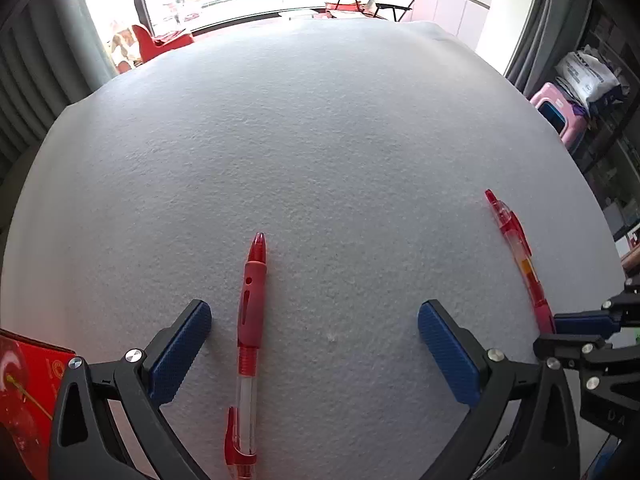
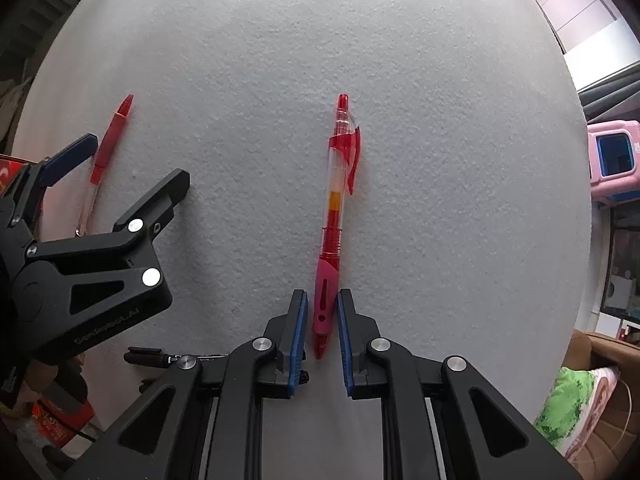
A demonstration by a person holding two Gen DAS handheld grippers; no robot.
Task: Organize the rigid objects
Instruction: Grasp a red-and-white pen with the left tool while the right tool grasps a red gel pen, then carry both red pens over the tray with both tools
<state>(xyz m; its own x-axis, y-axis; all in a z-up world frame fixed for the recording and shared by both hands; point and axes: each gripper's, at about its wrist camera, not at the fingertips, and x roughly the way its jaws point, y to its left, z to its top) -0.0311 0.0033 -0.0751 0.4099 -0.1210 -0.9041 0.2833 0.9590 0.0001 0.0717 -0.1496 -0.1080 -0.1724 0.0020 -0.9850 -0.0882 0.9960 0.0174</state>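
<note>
Hovering low over the white foam mat point(image 1: 320, 140), the left gripper point(image 1: 314, 320) has its jaws spread wide, blue pads point(image 1: 182, 350) well apart, holding nothing. Between those pads, closer to the left one, lies a red pen with a rubbery grip point(image 1: 249, 344), flat on the mat, its tip pointing away and its clip end near the bottom edge of the left wrist view. It touches neither pad.

Over on the other side, the right gripper point(image 2: 322, 320) has its jaws nearly closed around the grip end of a second red pen with a clear barrel point(image 2: 336, 216). The blue pads point(image 2: 300, 336) sit just beside the pink grip on either side; whether they actually press on it, I cannot tell. This pen lies flat too, stretching straight ahead from the fingers with its clip end farthest out.

The two pens rest roughly parallel, well apart on the mat. A red box point(image 1: 28, 392) peeks in at the left edge, and a pink stool point(image 2: 612, 160) stands off beyond the mat's right side.
</note>
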